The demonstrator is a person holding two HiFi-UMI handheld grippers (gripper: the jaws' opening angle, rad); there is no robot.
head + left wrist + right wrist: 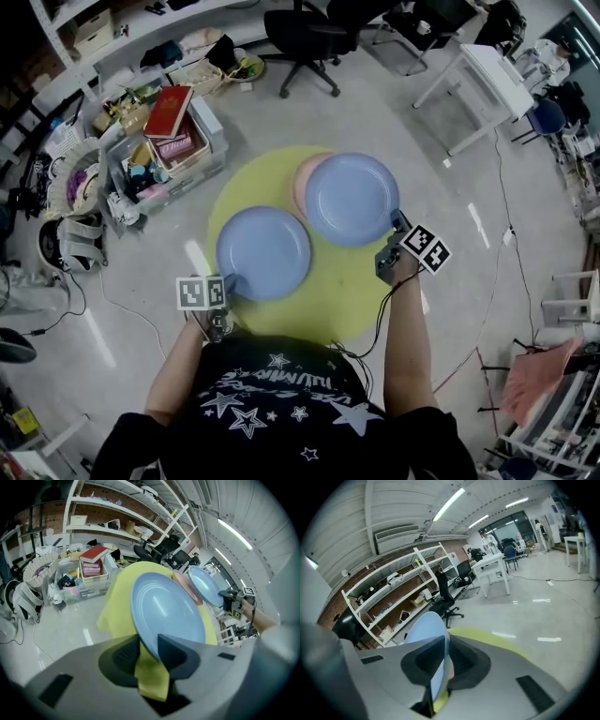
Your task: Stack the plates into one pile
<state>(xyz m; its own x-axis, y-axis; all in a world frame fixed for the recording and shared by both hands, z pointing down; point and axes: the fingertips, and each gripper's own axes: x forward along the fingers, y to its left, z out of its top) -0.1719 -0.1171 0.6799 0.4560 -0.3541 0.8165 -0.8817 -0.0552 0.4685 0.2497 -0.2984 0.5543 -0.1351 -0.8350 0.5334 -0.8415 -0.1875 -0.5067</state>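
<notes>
blue plate [263, 253]: two are showing, the second blue plate [352, 199] sitting beside the first
pink plate [302, 180]: one is peeking out from under a blue one
plates in all: three are showing
yellow table [281, 317]: one is standing under all the plates
left gripper [228, 283] and right gripper [397, 223]: two are showing, one per hand
marker cube [202, 292]: two are riding, one on each gripper
red book [169, 111]: one is lying at upper left
white table [473, 80]: one is standing at upper right
</notes>
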